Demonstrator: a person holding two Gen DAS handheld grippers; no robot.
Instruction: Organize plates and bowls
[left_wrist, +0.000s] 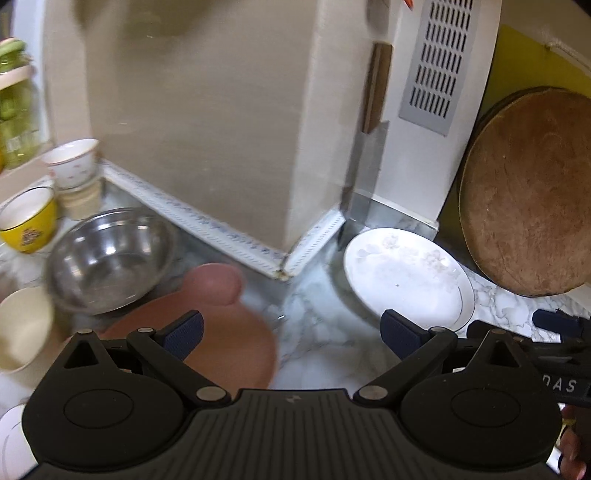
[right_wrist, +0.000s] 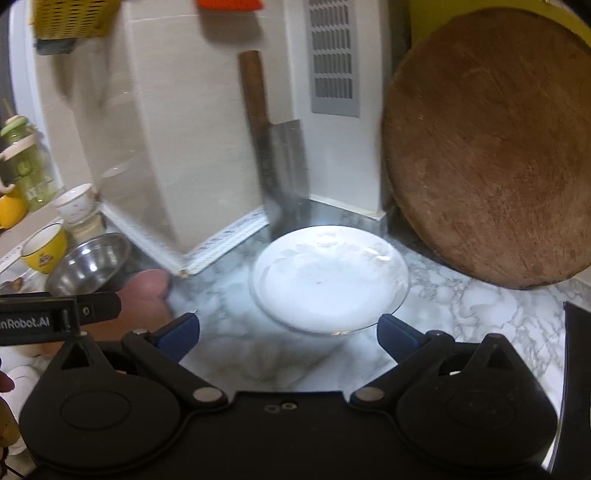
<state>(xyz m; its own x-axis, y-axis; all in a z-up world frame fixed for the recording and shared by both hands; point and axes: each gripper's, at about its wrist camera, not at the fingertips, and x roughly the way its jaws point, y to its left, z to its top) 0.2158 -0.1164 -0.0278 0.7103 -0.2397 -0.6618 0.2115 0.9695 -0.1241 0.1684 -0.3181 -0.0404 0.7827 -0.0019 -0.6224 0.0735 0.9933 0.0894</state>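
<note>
Left gripper (left_wrist: 291, 328): held above the counter (left_wrist: 317, 332); its jaws are spread wide and nothing is gripped between them.
Right gripper (right_wrist: 288, 332): held low just in front of the white plate (right_wrist: 328, 280); its jaws are spread wide and empty, the plate's near rim being seen between the blue pads (right_wrist: 395, 334).
White plate: laid flat on the marbled counter near the wall corner, a faint floral print being seen on it in the left view.
Brown plate (left_wrist: 229, 350): found on the counter under the left finger of the left gripper, with a pink rounded object (left_wrist: 214, 284) at its far edge; what that object is cannot be told.
Steel bowl (left_wrist: 110, 258): set upright and empty, just left of the brown plate.
Yellow bowl (left_wrist: 29, 221): placed upright left of the steel bowl, its inside white.
Patterned white bowl (left_wrist: 74, 162): stacked on a cream cup behind the steel bowl.
Cream bowl (left_wrist: 22, 325): seen at the left edge, near the steel bowl.
Round wooden board (right_wrist: 491, 147): leaned against the yellow wall, right of the white plate.
Cleaver (right_wrist: 284, 170): stood against the wall corner behind the white plate, handle up.
Green jar (left_wrist: 14, 107): seen on a ledge at far left.
</note>
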